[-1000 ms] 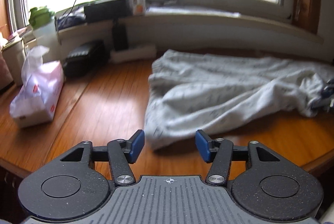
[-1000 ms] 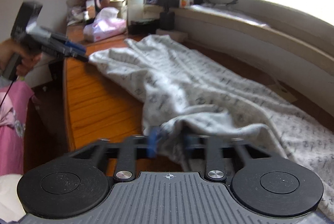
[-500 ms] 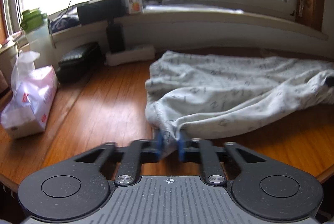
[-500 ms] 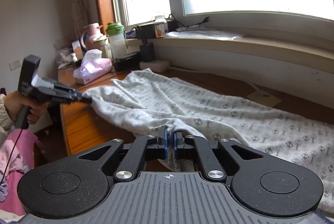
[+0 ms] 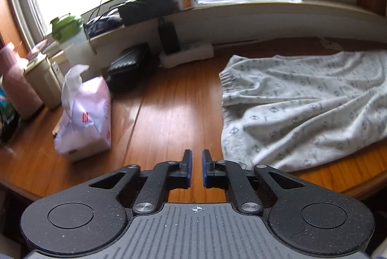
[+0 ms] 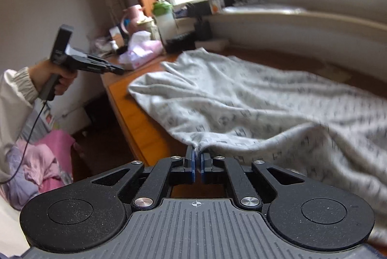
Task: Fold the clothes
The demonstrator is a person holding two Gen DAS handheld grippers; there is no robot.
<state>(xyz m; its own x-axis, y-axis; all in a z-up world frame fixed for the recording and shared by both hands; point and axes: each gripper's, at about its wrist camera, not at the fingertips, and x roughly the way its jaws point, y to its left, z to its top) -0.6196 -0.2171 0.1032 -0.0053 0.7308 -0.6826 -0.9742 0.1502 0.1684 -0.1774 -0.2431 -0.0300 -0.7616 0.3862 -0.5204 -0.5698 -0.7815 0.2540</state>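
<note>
A light grey printed garment [image 5: 302,109] lies spread on the wooden table [image 5: 169,118]. In the left wrist view it is to the right of my left gripper [image 5: 197,157]. That gripper hangs above bare wood near the table's front edge, its blue pads almost together with only a slim gap and nothing between them. The right wrist view shows the left gripper [image 6: 121,71] held in a hand, clear of the cloth's near corner. My right gripper [image 6: 197,157] is shut on a bunched edge of the garment [image 6: 241,102], which is pulled into a small peak.
A pink tissue pack [image 5: 84,118] stands left on the table. A green-lidded bottle [image 5: 70,41], a black case [image 5: 128,63] and a white power strip [image 5: 186,56] sit behind it, below the window sill. A pile of pink clothes [image 6: 43,162] lies off the table's left edge.
My left gripper shut on the garment's near corner, then rose and swung left; the cloth is no longer between its pads. The right gripper kept its pinch and rolled.
</note>
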